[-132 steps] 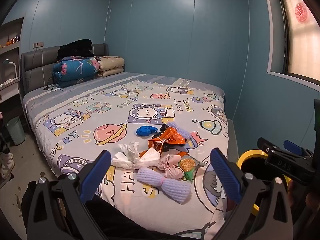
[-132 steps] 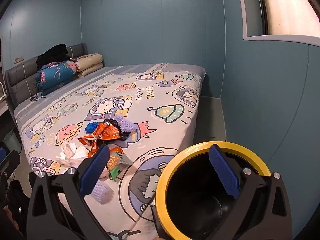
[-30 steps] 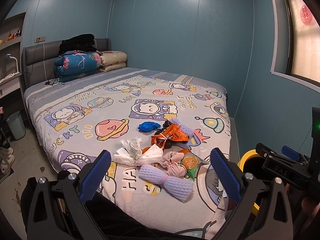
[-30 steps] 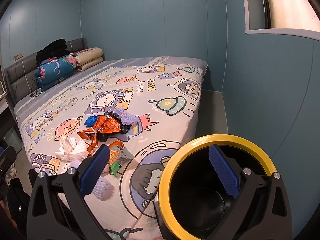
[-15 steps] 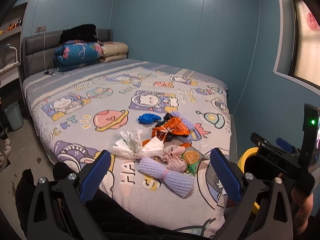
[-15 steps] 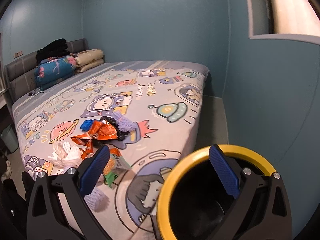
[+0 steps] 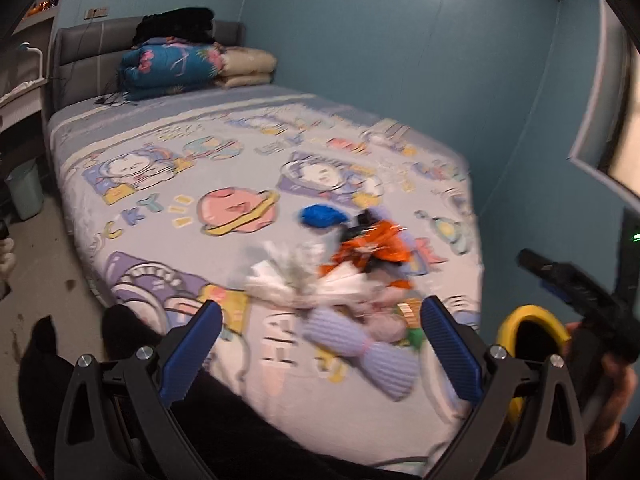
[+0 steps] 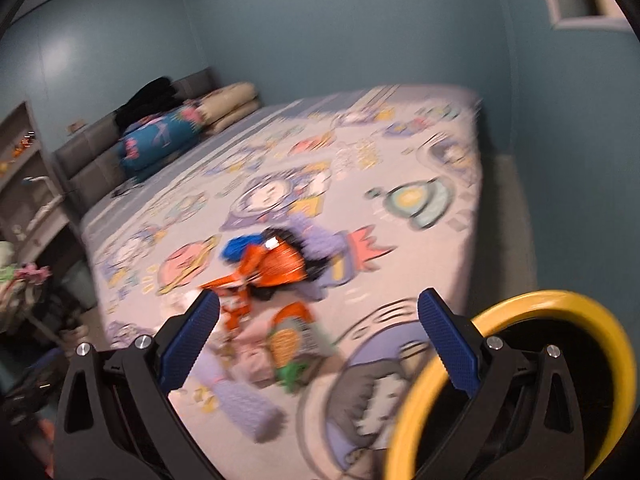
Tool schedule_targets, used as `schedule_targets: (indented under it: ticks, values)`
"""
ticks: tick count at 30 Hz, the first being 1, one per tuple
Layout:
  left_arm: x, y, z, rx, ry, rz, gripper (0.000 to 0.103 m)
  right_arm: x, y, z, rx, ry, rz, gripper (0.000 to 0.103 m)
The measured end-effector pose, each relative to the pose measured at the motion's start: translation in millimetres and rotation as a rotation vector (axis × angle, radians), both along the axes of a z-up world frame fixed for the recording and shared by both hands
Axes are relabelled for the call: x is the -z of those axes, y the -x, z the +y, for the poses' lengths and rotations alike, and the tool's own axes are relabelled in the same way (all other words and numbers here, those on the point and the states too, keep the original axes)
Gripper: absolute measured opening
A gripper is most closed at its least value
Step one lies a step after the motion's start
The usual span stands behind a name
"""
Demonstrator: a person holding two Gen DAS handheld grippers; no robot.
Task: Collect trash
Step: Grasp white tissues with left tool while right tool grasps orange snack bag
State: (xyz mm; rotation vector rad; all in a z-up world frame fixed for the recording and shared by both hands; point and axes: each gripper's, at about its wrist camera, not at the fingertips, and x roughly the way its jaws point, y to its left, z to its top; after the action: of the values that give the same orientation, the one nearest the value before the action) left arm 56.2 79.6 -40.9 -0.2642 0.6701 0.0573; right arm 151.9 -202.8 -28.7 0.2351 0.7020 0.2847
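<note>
A pile of trash lies near the foot of the bed (image 7: 168,216): an orange wrapper (image 7: 374,246), a blue crumpled piece (image 7: 320,216), white tissue (image 7: 288,276), a purple foam net (image 7: 360,346) and a green-orange snack bag (image 8: 294,338). My left gripper (image 7: 320,344) is open and empty, above the near bed edge, short of the pile. My right gripper (image 8: 318,340) is open and empty, over the snack bag side of the pile; it also shows in the left wrist view (image 7: 576,284). A black bin with a yellow rim (image 8: 516,320) stands beside the bed at the right.
Folded quilts (image 7: 172,66) and pillows (image 7: 248,66) lie at the grey headboard. A small green bin (image 7: 24,192) stands on the floor left of the bed. Blue walls close in behind and to the right. A shelf unit (image 8: 28,184) stands at the left.
Both grippers have swung toward the trash pile; the views are motion-blurred. The yellow-rimmed bin has slid to the right in the right wrist view. Both stay open.
</note>
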Motion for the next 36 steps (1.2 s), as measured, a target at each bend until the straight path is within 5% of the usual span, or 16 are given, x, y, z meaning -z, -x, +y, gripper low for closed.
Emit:
schedule_targets:
  ticks: [6, 12, 18, 27, 36]
  values:
    - [17.6, -30.0, 18.2, 0.016, -0.106, 0.032, 0.096, 8.5, -31.4, 26.0, -0.031, -0.011, 0.084, 0.095]
    - [42.2, -63.4, 33.6, 0.045, -0.081, 0.096, 0.096, 24.5, -81.4, 51.0, -0.115, -0.072, 0.251, 0.095]
    - [59.0, -83.5, 30.9, 0.07, -0.173, 0.101, 0.096, 36.8, -111.9, 68.1, -0.166, -0.149, 0.362, 0.095]
    - [81.3, -120.0, 41.0, 0.075, -0.101, 0.189, 0.096, 73.5, -149.5, 84.9, -0.191, -0.252, 0.549, 0.095]
    - [99.6, -143.8, 36.7, 0.097, -0.058, 0.218, 0.096, 92.8, -168.3, 104.5, -0.178, -0.28, 0.629, 0.085]
